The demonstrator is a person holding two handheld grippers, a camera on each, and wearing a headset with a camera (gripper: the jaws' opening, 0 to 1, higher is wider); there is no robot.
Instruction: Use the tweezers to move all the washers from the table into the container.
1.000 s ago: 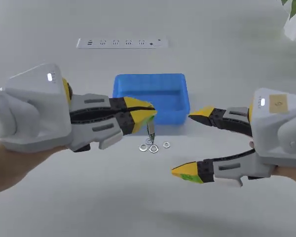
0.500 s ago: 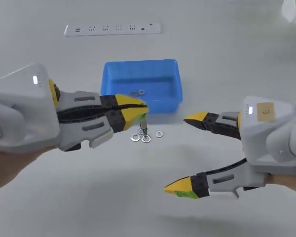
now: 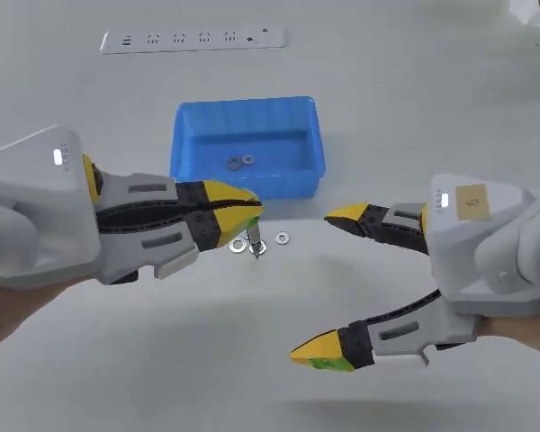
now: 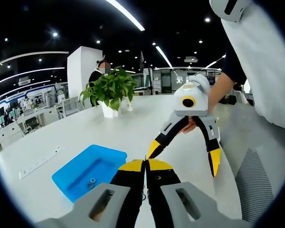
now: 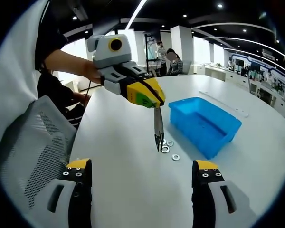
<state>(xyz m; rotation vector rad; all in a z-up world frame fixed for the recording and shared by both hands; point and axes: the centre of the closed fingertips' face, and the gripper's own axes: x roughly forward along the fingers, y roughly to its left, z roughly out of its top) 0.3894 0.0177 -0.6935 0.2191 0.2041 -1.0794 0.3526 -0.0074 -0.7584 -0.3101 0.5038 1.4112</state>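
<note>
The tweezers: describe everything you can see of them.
The tweezers are a slim, grey, metallic-looking pair, clamped by their upper end in the shut left claw. They hang nearly upright, points down, arms close together. Their tips reach the small cluster of washers on the white table, near the blue container but apart from it. Whether they grip a washer is too small to tell.

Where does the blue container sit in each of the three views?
Head view: blue container above centre.
Left gripper view: container at lower left.
Right gripper view: container right of centre.
Shared landmark: white power strip, lying just beyond the container.
</note>
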